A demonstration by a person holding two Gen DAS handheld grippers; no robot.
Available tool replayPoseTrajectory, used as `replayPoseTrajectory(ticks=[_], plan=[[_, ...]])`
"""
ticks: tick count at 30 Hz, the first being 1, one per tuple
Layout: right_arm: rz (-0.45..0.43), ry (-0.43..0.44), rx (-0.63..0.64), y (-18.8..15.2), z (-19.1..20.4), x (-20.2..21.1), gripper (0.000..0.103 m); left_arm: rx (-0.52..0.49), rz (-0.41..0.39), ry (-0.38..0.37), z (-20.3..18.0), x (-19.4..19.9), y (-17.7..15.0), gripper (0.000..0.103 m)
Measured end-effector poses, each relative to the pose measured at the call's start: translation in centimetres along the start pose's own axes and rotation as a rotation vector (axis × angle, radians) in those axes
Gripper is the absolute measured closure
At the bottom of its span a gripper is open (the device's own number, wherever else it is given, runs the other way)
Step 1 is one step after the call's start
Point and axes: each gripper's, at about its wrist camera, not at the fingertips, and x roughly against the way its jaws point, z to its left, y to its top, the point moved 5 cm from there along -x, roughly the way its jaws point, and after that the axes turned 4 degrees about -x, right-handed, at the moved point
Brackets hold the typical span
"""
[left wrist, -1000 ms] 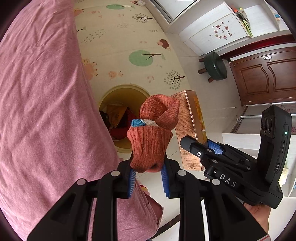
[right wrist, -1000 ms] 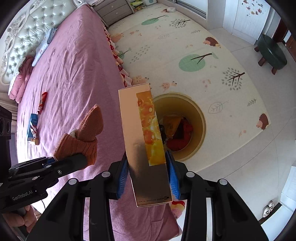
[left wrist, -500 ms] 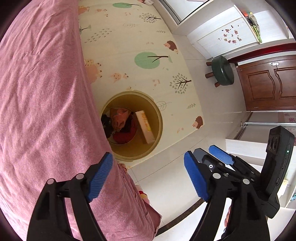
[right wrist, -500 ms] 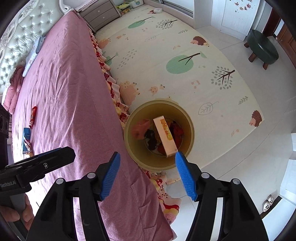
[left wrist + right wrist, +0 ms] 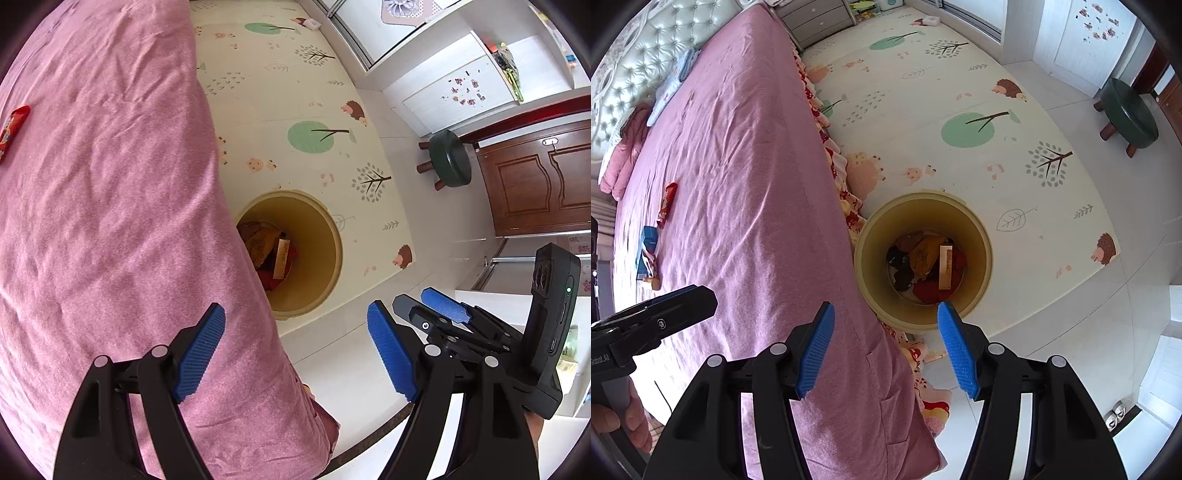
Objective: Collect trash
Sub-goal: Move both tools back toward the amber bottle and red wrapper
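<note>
A yellow trash bin (image 5: 979, 229) stands on the floor beside the bed; it also shows in the left wrist view (image 5: 325, 236). Inside lie a long box (image 5: 946, 267), wrappers and dark red items. My left gripper (image 5: 295, 350) is open and empty above the bed's edge. My right gripper (image 5: 886, 347) is open and empty, just short of the bin. On the pink bed (image 5: 738, 184) lie a red wrapper (image 5: 666, 205) and a blue packet (image 5: 646, 254). The red wrapper also shows in the left wrist view (image 5: 13, 127).
A patterned play mat (image 5: 942, 92) covers the floor past the bin. A dark green stool (image 5: 1128, 114) stands near a wooden door (image 5: 535, 184). Pillows (image 5: 624, 155) lie at the tufted headboard. White cabinets (image 5: 461, 85) line the far wall.
A second ago the left gripper held an orange sock and the right held a long box. Both opened and the items dropped into the bin. Both grippers have since pulled back.
</note>
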Motion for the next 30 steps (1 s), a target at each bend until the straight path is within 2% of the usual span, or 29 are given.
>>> replayPoseTrajectory(ticks=[10,21,30], plan=[[0.004,0.031,0.129,-2.2,10.6,-0.2,0.045,0.114,-0.076,0.019,8.9,6.1,-4.5,0.024],[0.034,0.055,0.256,-6.6,22.8,-2.2,0.045,0.248,-0.136,0.061,21.1,12.5,-10.3,0.024],[0.028,0.078,0.276,-9.4,30.9,-2.9,0.045,0.284,-0.161,0.07,28.6,16.2,-13.2,0.024]])
